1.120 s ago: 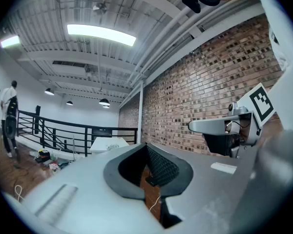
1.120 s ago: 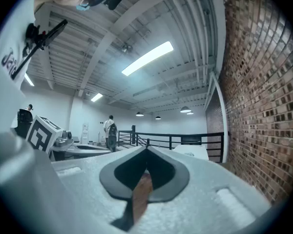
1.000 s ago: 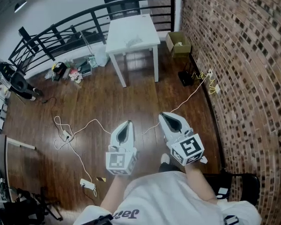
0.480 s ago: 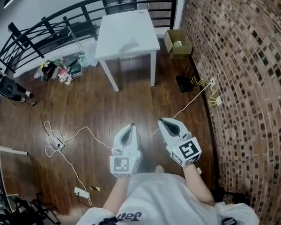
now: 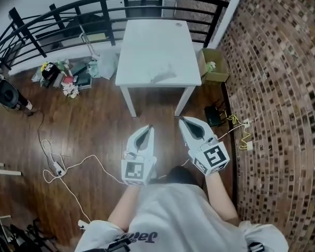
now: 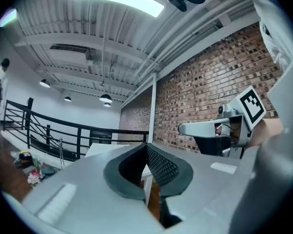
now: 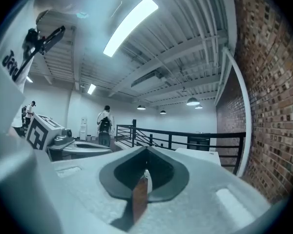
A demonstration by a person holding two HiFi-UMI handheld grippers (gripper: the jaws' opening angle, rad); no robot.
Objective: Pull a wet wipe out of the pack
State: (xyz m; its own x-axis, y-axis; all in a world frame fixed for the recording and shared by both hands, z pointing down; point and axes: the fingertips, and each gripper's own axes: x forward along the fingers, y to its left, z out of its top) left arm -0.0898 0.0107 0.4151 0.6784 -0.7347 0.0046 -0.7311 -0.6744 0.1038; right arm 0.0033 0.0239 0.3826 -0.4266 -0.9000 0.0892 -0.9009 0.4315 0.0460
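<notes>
We carry the grey left hand-held gripper (image 5: pixel 146 130) and right hand-held gripper (image 5: pixel 185 122) pinched shut, empty, aimed at the white square counter (image 5: pixel 147 41); presumably the pack waits there.

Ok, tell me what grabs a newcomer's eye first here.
The left tool and right tool, both shut and empty, sit side by side low in the head view. Beyond them stands a white table by a black railing, with a brick wall along the right.
</notes>
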